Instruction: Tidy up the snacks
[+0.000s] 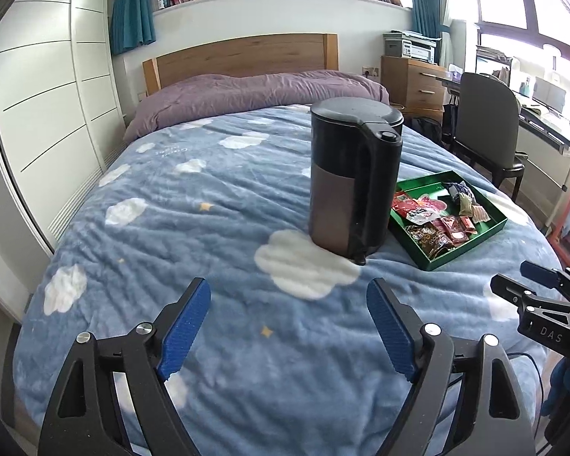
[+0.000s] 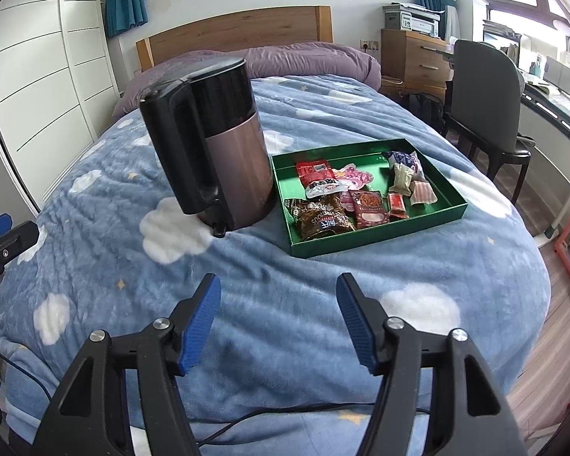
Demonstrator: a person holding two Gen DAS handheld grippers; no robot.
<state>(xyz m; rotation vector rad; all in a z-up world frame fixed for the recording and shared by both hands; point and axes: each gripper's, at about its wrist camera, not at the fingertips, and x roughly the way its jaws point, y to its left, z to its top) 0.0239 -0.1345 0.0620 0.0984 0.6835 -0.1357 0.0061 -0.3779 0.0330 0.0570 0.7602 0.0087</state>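
A green tray [image 2: 376, 241] lies on the bed and holds several snack packets [image 2: 361, 197]; it also shows in the left wrist view [image 1: 471, 247] with its snack packets [image 1: 437, 224]. A black and brown kettle [image 2: 212, 144] stands upright just left of the tray, also seen in the left wrist view [image 1: 353, 178]. My left gripper [image 1: 288, 323] is open and empty above the blanket, in front of the kettle. My right gripper [image 2: 277, 319] is open and empty, in front of the tray. Each gripper shows at the other view's edge.
The bed has a blue cloud blanket [image 1: 209, 228] and a purple duvet [image 1: 247, 95] by the wooden headboard. A chair [image 2: 486, 95], a desk and a wooden drawer unit [image 2: 414, 60] stand to the right. White wardrobes [image 1: 49, 95] line the left. A cable [image 2: 285, 410] lies near my right gripper.
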